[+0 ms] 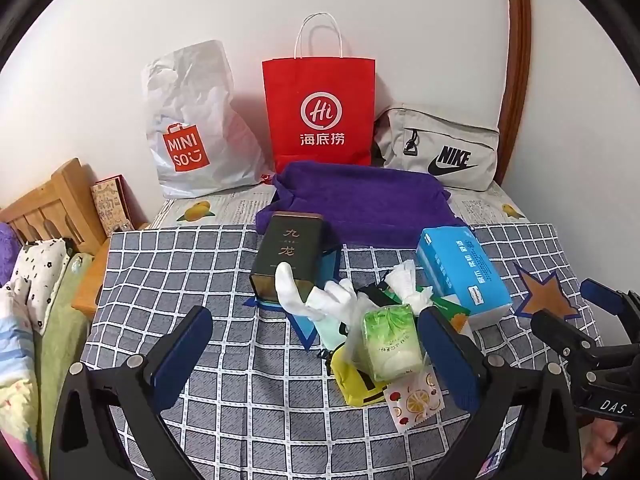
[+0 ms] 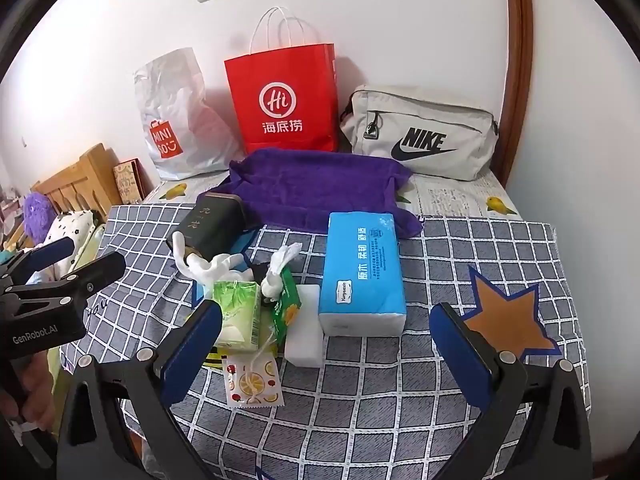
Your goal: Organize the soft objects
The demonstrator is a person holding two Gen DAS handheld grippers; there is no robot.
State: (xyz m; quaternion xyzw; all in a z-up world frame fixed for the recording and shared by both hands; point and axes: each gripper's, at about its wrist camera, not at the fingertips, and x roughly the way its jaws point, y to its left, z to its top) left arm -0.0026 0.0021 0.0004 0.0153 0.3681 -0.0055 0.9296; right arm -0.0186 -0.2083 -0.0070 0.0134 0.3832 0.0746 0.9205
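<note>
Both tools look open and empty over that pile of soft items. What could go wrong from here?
1. The white glove drapes against the dark tin; pulling it may tip the tin.
2. The green tissue pack sits in a tight cluster over a yellow pouch; the left tool could grab both.
3. The blue tissue pack is wide, so the right tool may slip off.

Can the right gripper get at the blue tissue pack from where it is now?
Probably yes. The right gripper is open, and the blue tissue pack lies just ahead of its fingers with its top and near end uncovered. Only the white foam block touches its left side.
</note>
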